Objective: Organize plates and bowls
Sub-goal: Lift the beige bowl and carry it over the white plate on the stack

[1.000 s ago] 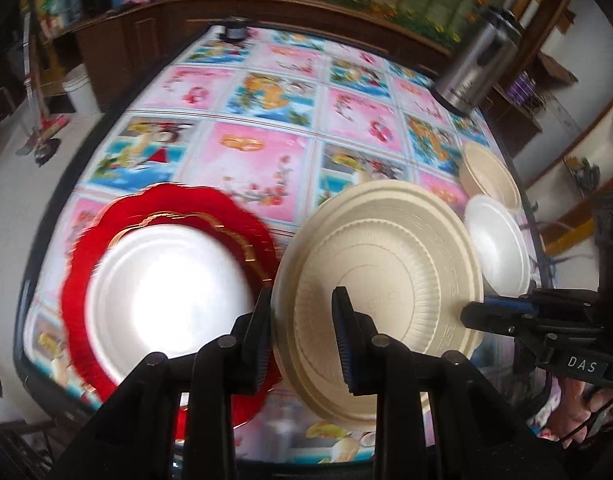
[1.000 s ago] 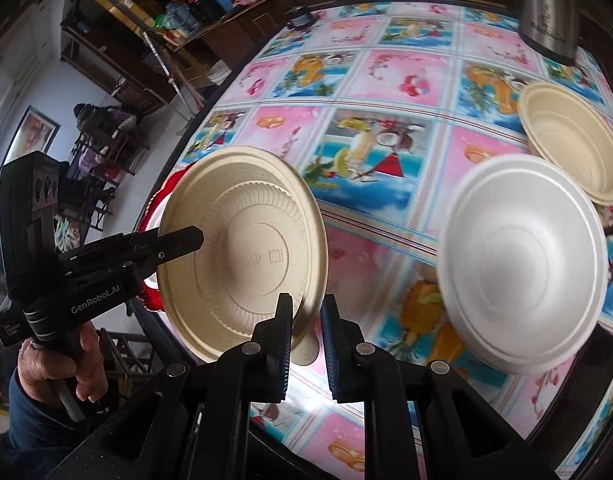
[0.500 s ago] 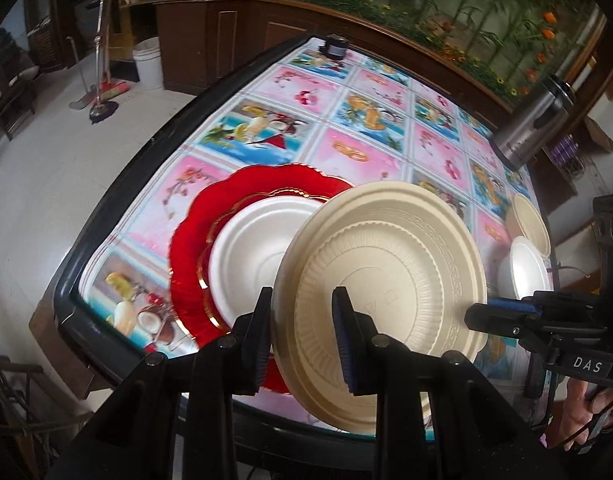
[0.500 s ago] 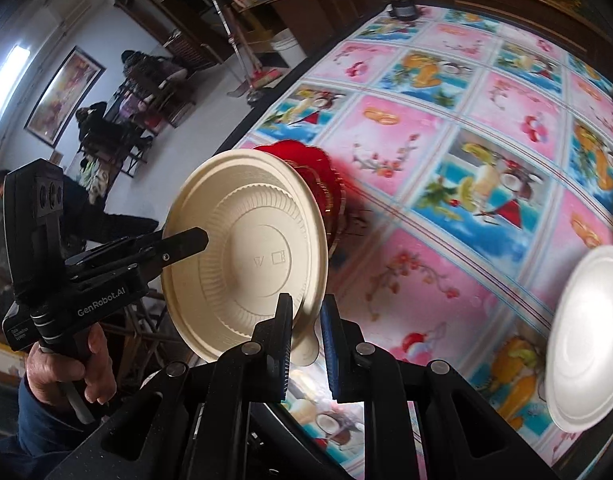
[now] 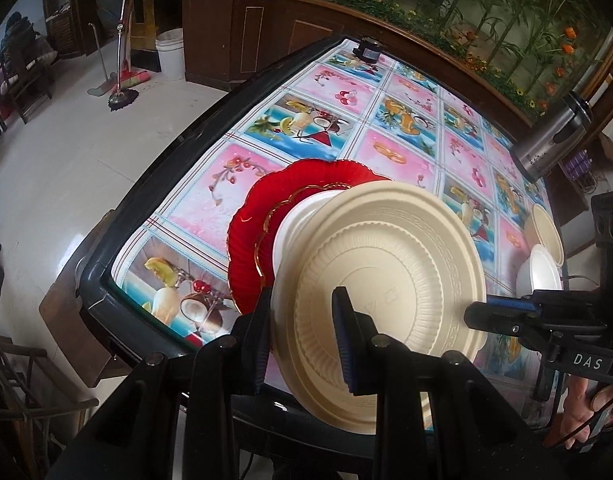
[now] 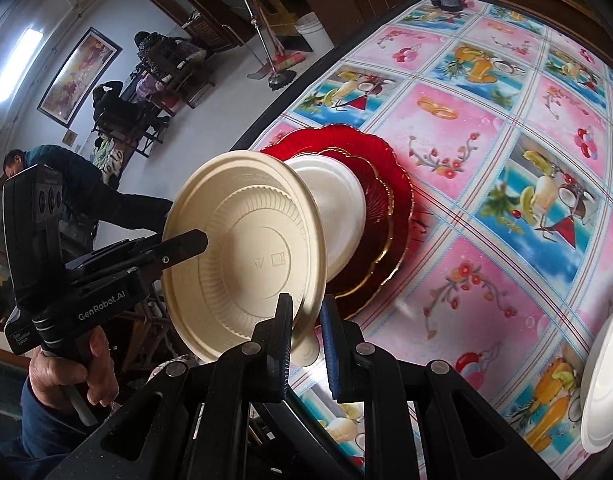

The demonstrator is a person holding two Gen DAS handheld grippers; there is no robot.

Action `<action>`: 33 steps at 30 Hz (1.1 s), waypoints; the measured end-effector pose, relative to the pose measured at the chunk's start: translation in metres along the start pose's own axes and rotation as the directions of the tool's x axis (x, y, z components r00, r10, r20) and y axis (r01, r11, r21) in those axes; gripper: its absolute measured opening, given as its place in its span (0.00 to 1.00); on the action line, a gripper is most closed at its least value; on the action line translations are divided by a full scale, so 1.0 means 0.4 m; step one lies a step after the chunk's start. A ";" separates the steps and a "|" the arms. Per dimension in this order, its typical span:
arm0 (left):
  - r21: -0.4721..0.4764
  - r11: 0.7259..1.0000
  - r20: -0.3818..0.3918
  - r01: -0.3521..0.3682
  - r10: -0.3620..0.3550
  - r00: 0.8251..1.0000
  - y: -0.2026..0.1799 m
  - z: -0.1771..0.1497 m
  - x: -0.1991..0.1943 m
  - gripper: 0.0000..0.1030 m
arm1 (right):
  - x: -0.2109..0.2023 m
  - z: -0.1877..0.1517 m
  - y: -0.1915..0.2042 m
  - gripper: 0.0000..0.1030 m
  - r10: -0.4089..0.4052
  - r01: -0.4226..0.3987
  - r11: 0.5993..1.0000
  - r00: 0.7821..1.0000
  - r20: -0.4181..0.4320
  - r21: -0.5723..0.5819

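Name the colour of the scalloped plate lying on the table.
Red with a gold inner rim, the scalloped plate shows best in the right wrist view.

A matt, ribbed cream plate (image 5: 386, 280) hung before a glossy red glass-like plate (image 5: 246, 236) on the counter's (image 5: 242, 168) shiny printed plastic cloth.

The cream plate (image 5: 390, 280), held by both grippers, has travelled from beside the red plate (image 5: 250, 240) to above it, now overlapping the white plate (image 6: 338, 208) there.

Steel flask (image 5: 550, 148), mop (image 5: 122, 96), bucket (image 5: 169, 54)
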State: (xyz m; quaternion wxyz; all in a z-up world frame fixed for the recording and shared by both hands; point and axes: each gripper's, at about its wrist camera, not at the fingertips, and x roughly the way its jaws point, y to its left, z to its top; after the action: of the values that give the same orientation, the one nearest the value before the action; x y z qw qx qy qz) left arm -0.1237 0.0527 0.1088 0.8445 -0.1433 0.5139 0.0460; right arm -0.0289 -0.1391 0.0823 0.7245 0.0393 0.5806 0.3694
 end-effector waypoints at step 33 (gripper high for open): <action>0.031 0.999 -0.074 0.038 -0.036 0.997 -0.010 0.081 0.119 0.29 | 0.036 0.086 -0.083 0.16 -0.014 0.011 0.995 0.999 0.035 0.096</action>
State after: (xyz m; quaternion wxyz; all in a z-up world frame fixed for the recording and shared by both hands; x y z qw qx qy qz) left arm -0.0729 0.0550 0.0817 0.8280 -0.1408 0.5424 0.0168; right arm 0.0181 -0.1420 0.0655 0.7344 0.0767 0.5848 0.3359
